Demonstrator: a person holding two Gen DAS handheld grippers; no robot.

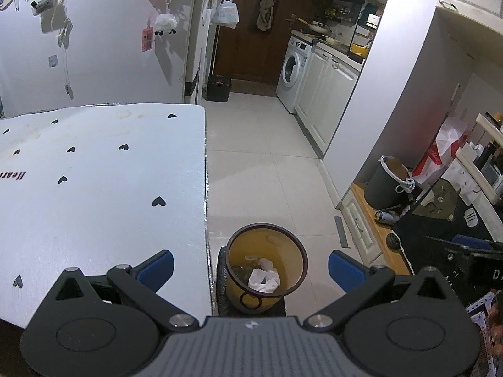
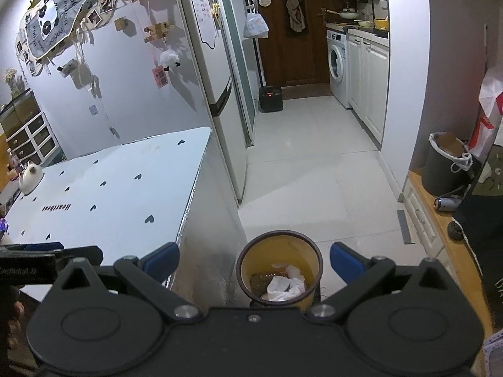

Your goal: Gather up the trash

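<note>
A yellow waste bin (image 1: pixel 284 245) with a dark rim stands on the floor by the table's right edge, holding crumpled white paper (image 1: pixel 264 279). My left gripper (image 1: pixel 251 265) hangs open above it with nothing between its blue pads (image 1: pixel 158 265). In the right wrist view the same bin (image 2: pixel 306 256) with the white paper (image 2: pixel 286 287) sits below my right gripper (image 2: pixel 254 259), which is also open and holds nothing. The other gripper's dark body shows at each view's edge (image 1: pixel 481 260) (image 2: pixel 47 259).
A white table (image 1: pixel 94 188) with black heart prints fills the left; a white cat-shaped pot (image 2: pixel 30 176) sits at its far left. A fridge (image 2: pixel 217 72), a dark grey bin (image 1: pixel 388 182), a can (image 1: pixel 385 216) and white kitchen cabinets (image 1: pixel 327 94) border the tiled floor.
</note>
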